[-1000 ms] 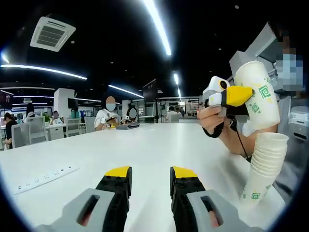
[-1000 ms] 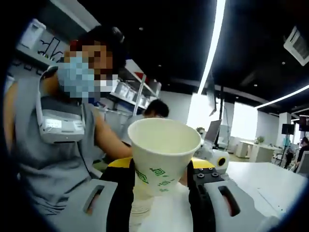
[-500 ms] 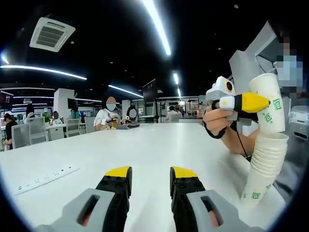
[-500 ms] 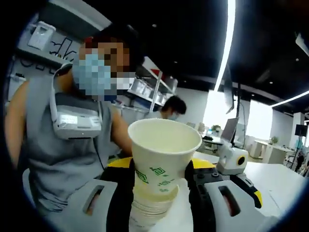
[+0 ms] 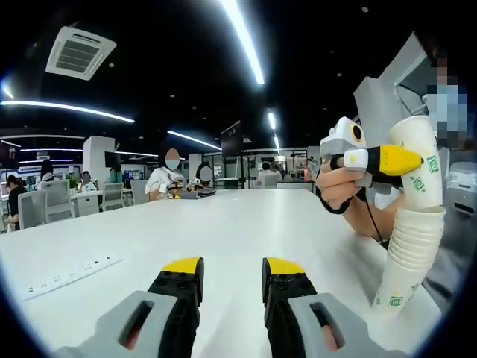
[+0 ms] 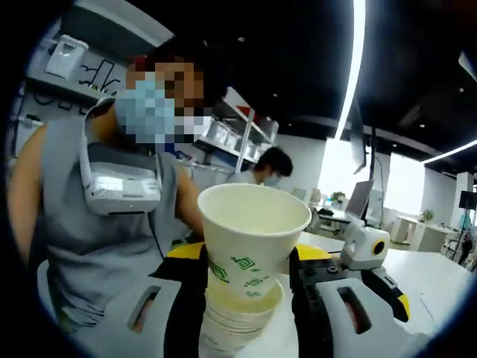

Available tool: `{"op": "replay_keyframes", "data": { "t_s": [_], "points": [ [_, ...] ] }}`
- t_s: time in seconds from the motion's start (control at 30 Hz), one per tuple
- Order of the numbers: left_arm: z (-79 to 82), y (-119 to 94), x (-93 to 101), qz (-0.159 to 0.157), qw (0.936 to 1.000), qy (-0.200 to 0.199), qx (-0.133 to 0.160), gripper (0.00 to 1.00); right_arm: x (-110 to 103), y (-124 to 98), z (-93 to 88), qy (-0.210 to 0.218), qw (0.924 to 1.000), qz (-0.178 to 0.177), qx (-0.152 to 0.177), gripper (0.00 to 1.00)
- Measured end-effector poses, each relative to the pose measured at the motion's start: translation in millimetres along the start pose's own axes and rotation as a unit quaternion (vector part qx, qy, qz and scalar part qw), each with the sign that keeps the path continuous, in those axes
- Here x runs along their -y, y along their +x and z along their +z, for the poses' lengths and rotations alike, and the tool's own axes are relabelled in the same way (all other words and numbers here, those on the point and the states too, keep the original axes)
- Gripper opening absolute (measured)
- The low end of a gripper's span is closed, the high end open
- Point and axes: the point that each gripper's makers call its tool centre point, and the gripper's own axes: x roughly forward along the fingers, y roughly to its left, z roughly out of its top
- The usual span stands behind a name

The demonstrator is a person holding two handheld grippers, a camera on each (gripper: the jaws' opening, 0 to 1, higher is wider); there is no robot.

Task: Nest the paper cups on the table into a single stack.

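Risk first: the stack of paper cups (image 5: 408, 261) leans and curves as it rises from the white table (image 5: 223, 231), so a downward push that is off its axis could buckle or topple the column. A second risk is a cocked entry — if the top paper cup (image 6: 250, 242) goes in tilted, its base may catch on the rim below and seat unevenly. A hard squeeze could also dent the thin cup wall, which would make it bind when released.

Right gripper (image 6: 250, 272): the jaws are closed against both sides of the top paper cup, gripping it low on the body, mouth upward. In the right gripper view the cup's base already sits inside the uppermost rim of the stack (image 6: 237, 324). In the left gripper view the right gripper (image 5: 376, 158) appears at 3 o'clock, clamped across the same cup (image 5: 416, 168) at the head of the column.

Left gripper (image 5: 231, 272): the jaws stand parted with a clear gap between the yellow tips, holding nothing and touching nothing. It hangs above the table — well apart from the stack, which stands at 4 o'clock. A white power strip (image 5: 71, 274) lies at 9 o'clock.
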Motion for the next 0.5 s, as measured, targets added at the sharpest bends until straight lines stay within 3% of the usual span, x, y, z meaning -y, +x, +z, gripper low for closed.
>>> {"op": "replay_keyframes", "data": {
  "t_s": [0.17,0.5],
  "points": [
    [-0.3,0.1,-1.1,0.001,1.0,0.001,-0.001,0.33,1.1,0.0,-1.3,0.0,1.0,-0.001,0.0,0.57],
    [0.2,0.3,-0.6,0.002,1.0,0.001,0.0,0.33,-1.7,5.9,-8.2,0.001,1.0,-0.001,-0.009,0.58]
  ]
}}
